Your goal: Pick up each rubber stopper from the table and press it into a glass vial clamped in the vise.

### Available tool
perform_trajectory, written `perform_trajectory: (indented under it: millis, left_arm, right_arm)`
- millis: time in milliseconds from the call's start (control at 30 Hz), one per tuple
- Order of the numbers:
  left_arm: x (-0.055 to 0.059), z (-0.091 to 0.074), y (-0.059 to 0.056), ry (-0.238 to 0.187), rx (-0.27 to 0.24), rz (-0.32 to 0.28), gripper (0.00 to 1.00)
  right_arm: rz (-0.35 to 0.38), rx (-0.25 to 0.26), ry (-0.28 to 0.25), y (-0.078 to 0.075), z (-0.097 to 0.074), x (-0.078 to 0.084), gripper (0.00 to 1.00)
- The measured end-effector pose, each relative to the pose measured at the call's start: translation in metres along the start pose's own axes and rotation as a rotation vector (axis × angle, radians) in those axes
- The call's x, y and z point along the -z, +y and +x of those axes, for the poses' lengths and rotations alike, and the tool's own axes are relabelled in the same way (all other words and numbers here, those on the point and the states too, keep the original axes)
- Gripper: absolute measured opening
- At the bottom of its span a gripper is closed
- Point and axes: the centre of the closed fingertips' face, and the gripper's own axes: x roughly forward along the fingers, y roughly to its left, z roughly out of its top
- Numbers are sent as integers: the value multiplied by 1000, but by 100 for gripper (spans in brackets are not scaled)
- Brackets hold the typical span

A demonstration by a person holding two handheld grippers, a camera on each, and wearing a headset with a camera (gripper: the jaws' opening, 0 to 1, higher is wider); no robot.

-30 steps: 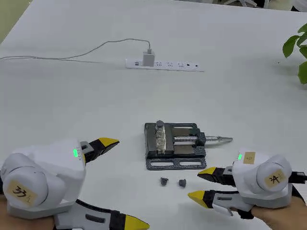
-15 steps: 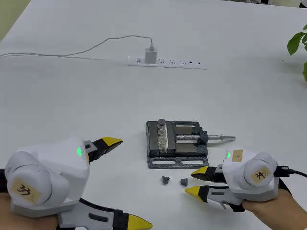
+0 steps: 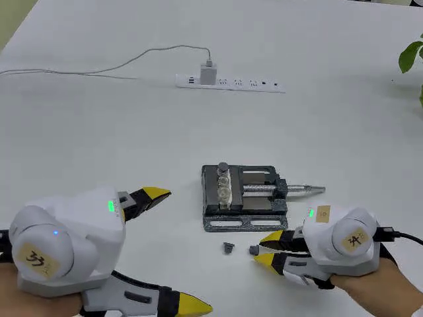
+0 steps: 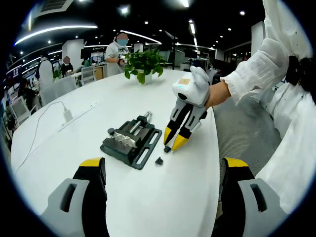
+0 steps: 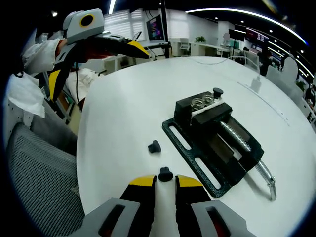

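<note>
Open-plan office. Dark ceiling with recessed spotlights (image 4: pixel 123 10) and curved light strips (image 4: pixel 59 29). Large white meeting table (image 3: pixel 99 145) carries a power strip (image 3: pixel 231 84) and a potted plant (image 4: pixel 143 63). Grey mesh chair (image 5: pixel 34 187) alongside. Monitor (image 5: pixel 159 27) and rows of desks (image 5: pixel 192 48) beyond; people (image 4: pixel 118 49) standing at the back.

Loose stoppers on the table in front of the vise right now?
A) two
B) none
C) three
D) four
A: one loose stopper lies in front of the vise, and a second stopper sits at the tips of the right gripper.
</note>
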Motion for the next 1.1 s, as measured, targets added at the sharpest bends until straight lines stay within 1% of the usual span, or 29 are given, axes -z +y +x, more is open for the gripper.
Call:
perform_trajectory:
  millis: [200,667,867,967,1100]
  left_arm:
    - [0,2,0,1,6,-1,97]
    - [0,2,-1,1,8,-3,96]
    - [-1,2,-1,-3,8,0,96]
    - [-3,2,-2,-5,9,3,95]
    - [-7,2,-2,-16,15,11,93]
  right_arm:
    - [-11,0,0,-1,0,0,8]
    - [-21,-8,1,0,1,-1,7]
    - [-25,-7,-1,1,0,-1,7]
    - [-31,-5,-5,1,-2,-2,6]
    - [-37,-15,-28,3,-12,-8,6]
